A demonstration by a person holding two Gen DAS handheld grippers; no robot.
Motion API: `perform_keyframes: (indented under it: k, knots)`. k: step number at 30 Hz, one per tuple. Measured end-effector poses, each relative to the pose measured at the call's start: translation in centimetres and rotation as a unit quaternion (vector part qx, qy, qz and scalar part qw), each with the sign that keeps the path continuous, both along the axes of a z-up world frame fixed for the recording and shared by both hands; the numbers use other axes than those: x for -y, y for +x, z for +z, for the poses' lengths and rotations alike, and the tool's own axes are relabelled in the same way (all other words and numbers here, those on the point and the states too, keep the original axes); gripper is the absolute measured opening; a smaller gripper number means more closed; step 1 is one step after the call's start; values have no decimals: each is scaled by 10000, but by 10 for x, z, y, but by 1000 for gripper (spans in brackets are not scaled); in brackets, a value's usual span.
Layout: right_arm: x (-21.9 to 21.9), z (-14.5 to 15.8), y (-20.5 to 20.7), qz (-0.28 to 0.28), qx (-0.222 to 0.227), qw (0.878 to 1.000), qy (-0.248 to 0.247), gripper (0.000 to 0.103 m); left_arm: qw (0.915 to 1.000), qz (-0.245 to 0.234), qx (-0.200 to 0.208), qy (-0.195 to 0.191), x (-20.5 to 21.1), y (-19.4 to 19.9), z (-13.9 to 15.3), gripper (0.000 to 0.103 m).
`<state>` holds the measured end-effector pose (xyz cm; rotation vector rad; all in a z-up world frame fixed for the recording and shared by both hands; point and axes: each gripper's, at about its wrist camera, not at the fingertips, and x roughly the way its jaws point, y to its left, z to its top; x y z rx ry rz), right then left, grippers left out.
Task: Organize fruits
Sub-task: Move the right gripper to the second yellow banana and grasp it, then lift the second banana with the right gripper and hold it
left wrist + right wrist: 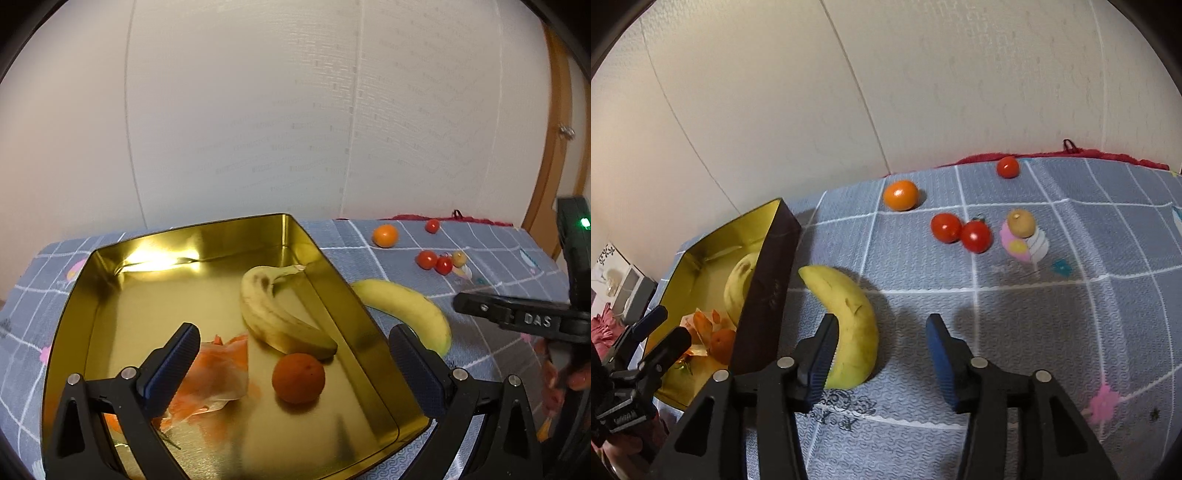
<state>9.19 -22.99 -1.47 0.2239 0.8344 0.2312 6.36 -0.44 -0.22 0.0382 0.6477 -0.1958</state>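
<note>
A gold tin box (207,236) (783,258) holds a spotted banana (273,314), a dull orange fruit (298,377) and crumpled orange-and-clear wrapping (218,373). My left gripper (291,365) hovers open over the box, with the orange fruit between its fingers but untouched. On the cloth beside the box lies a yellow banana (849,325) (410,306). My right gripper (882,358) is open; its left finger (823,354) stands at the banana's left side, and the banana's lower half lies between the fingers. Farther back sit a tangerine (901,195), three red tomatoes (946,228) and a small tan fruit (1021,222).
A blue checked cloth (1052,314) covers the table, with a white wall right behind it. A red towel (1052,155) lies along the back edge. A wooden door frame (554,147) stands at the right. Clutter and a white unit (631,291) lie left of the table.
</note>
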Motion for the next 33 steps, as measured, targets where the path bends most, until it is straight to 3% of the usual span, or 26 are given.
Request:
perform_keyframes:
  k: [4, 12, 16, 20, 33]
  knots:
    - [-20, -2, 11, 211, -7, 9996, -181, 51, 9996, -162, 124, 216, 7, -6, 1, 103]
    - [-60, -23, 36, 421, -164, 9946, -934, 53, 9994, -241, 143, 208, 6, -9, 1, 103]
    - [-65, -32, 36, 432, -187, 9901, -1322, 42, 9996, -184, 160, 153, 1, -10, 3, 103]
    - [-54, -30, 30, 436, -240, 9914, -1213, 33, 9998, -149, 120, 80, -1, -8, 1, 103]
    - [29, -26, -3, -325, -684, 9928, -932, 33, 9981, -489, 267, 243, 21, -19, -6, 103]
